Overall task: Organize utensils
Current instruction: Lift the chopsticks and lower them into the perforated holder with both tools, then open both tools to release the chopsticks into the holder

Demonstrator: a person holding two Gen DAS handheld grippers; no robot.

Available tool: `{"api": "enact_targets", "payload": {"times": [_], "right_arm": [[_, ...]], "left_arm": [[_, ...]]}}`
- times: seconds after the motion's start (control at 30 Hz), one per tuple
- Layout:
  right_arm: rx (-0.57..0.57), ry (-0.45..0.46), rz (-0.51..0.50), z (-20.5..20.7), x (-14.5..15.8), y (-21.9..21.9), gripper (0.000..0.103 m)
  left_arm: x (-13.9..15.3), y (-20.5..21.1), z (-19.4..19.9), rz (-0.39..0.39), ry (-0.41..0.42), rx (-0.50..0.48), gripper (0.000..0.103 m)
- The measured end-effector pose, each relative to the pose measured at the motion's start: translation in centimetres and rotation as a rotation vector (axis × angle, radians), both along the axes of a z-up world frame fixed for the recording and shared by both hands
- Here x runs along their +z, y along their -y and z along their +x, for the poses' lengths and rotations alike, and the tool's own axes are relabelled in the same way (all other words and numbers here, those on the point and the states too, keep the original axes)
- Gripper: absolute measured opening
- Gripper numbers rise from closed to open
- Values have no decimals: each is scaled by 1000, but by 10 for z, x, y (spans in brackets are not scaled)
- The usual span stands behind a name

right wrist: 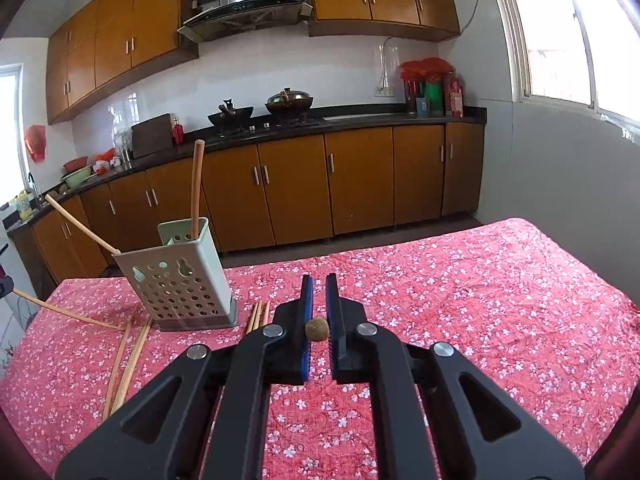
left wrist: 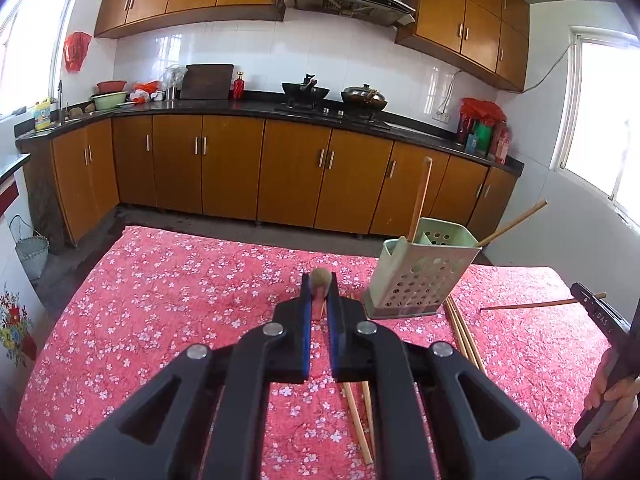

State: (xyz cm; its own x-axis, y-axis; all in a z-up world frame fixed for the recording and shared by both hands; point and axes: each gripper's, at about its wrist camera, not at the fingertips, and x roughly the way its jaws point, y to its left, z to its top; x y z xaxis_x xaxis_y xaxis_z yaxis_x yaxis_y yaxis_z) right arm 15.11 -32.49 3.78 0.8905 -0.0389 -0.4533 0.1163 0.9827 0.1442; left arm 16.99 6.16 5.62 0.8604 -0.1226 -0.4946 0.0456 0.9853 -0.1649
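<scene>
- Up close, the left gripper (left wrist: 320,292) is clamped on a chopstick (left wrist: 321,280), seen end-on between the blue pads.
- Likewise the right gripper (right wrist: 319,292) pinches a chopstick (right wrist: 317,330); its round end shows between the jaws, farther back from the tips.
- Both hang over a table under a red cloth (left wrist: 180,300) printed with small white flowers.
- A pale green holder (left wrist: 420,276) with punched holes stands tilted near the table's far edge; two sticks (left wrist: 420,196) rise from it, one upright, one leaning out sideways.
- Loose chopsticks (left wrist: 464,336) lie flat on the cloth just beside the holder's base, and more (left wrist: 360,420) show under the left gripper.
- Beyond the table runs a dark counter (right wrist: 360,114) over brown cabinets, with two woks (right wrist: 290,102) on the hob and a steel hood (right wrist: 244,8) above.
- White tiles back the counter; bright windows (right wrist: 568,32) flank the room.
</scene>
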Motion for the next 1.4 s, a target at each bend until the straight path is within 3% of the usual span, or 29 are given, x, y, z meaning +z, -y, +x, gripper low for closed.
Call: {"api": "enact_targets", "payload": {"times": [0.37,0.63,0.97,1.23,1.4], "right_arm": [[15,52,46,-2,13,6,7],[77,141,62,-5,65,-2,7],[202,355,67,-6,135,-41,7],[160,497,63,36,166,-68,7],[102,524,57,67,160,-75,7]], "left_arm": [[5,0,-2,-8,18,-8,8],[43,17,-9,11,82,-86,8],[90,59,-17,25,181,-204,8],[143,85,17,8,302,-166,8],[154,99,54,17,355,-117,8]]}}
